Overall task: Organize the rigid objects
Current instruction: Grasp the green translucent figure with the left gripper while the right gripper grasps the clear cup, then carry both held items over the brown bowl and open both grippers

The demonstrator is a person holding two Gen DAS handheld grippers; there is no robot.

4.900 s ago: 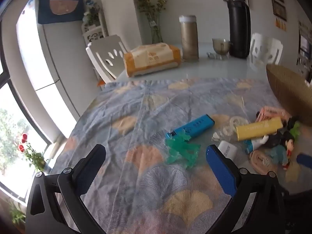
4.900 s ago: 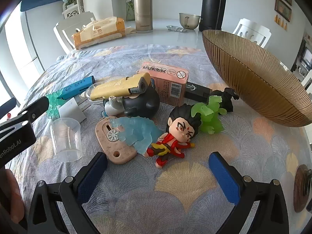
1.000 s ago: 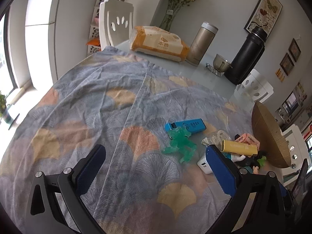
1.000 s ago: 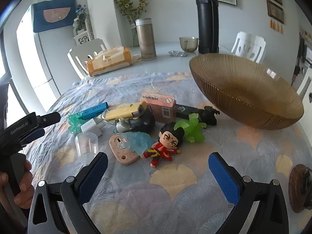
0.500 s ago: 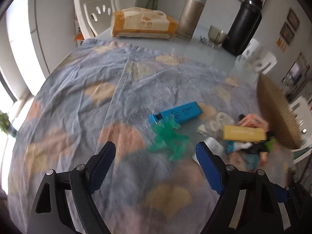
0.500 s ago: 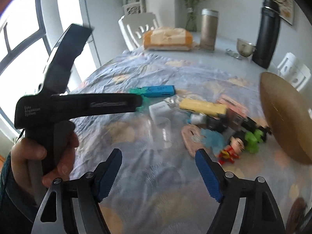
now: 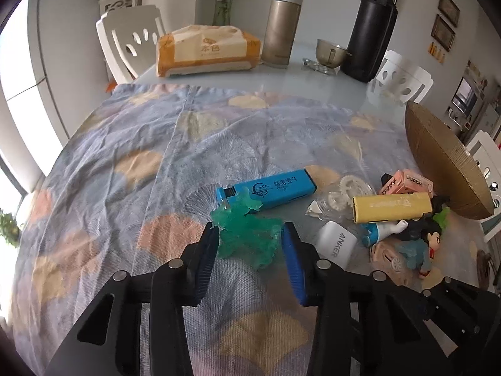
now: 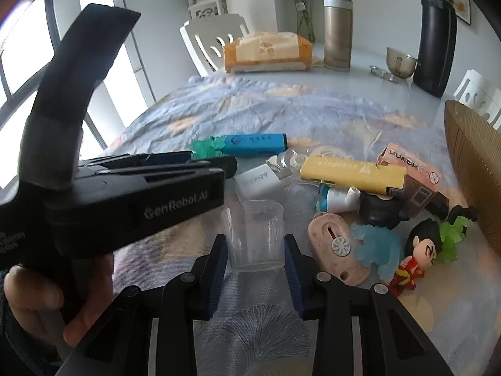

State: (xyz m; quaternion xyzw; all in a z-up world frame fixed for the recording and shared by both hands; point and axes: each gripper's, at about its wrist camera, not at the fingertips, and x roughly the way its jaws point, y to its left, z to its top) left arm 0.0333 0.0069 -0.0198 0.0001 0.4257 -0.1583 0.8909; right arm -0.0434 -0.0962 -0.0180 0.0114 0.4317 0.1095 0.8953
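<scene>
My left gripper [image 7: 250,238] is shut on a translucent teal toy figure [image 7: 247,235] lying on the patterned tablecloth [image 7: 125,163], just in front of a blue box [image 7: 269,188]. My right gripper [image 8: 254,247] is shut on a clear plastic cup [image 8: 253,235] standing on the cloth. A big ribbed brown bowl [image 7: 438,163] stands at the right edge and also shows in the right wrist view [image 8: 476,169]. The left gripper's body [image 8: 119,194] crosses the left of the right wrist view.
A pile lies right of both grippers: white charger [image 8: 258,181], yellow box [image 8: 350,172], pink Poker box [image 8: 413,172], pale blue figure [image 8: 375,250], red-clad doll [image 8: 419,250], green figure [image 8: 454,235]. Tissue pack [image 7: 206,50], steel flask [image 7: 281,28] and black thermos [image 7: 369,28] stand at the back.
Both grippers have dropped toward the table and closed: the left on the teal figure, the right on the clear cup. Half a second ago both were wide open and higher up.
</scene>
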